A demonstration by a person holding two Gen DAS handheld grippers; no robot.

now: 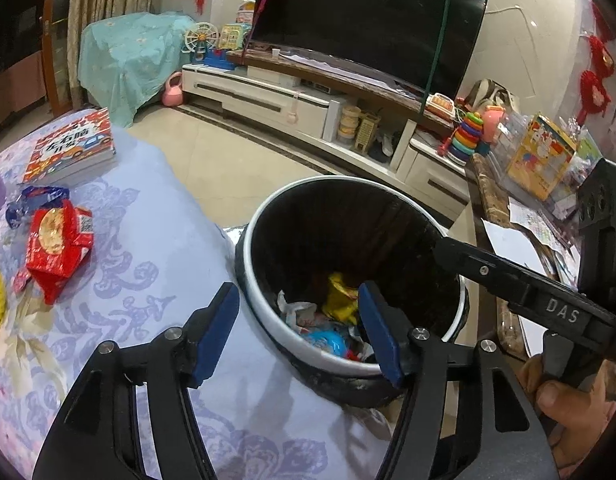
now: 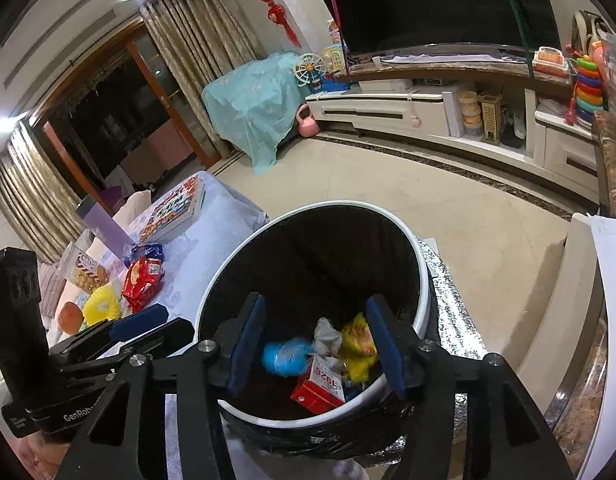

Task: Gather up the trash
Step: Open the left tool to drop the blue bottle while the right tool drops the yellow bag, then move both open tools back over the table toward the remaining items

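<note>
A round waste bin with a white rim and a black liner is seen standing on the pale tiled floor, just beside the near edge of a table covered with a lilac floral cloth. Both grippers are held above the bin's mouth. The left gripper is seen with its blue-padded jaws parted about halfway, and nothing is gripped between them; its left pad lies over the cloth and its right pad over the bin. The right gripper is likewise held about half open and empty, with both pads over the bin's opening.

Inside the bin, a crumpled yellow wrapper, a blue plastic bag bunched into a ball, a red and white carton and a scrap of grey-white paper are seen lying together at the bottom.

On the table, to the left of the bin, a red snack packet is left lying flat, with a blue foil wrapper just beyond it on the far side. A red picture book is set farther back near the table's far edge. A yellow ruffled object is seen near the red packet, on its near left.

A thumb is visible at the right gripper's handle in the left wrist view.
</note>
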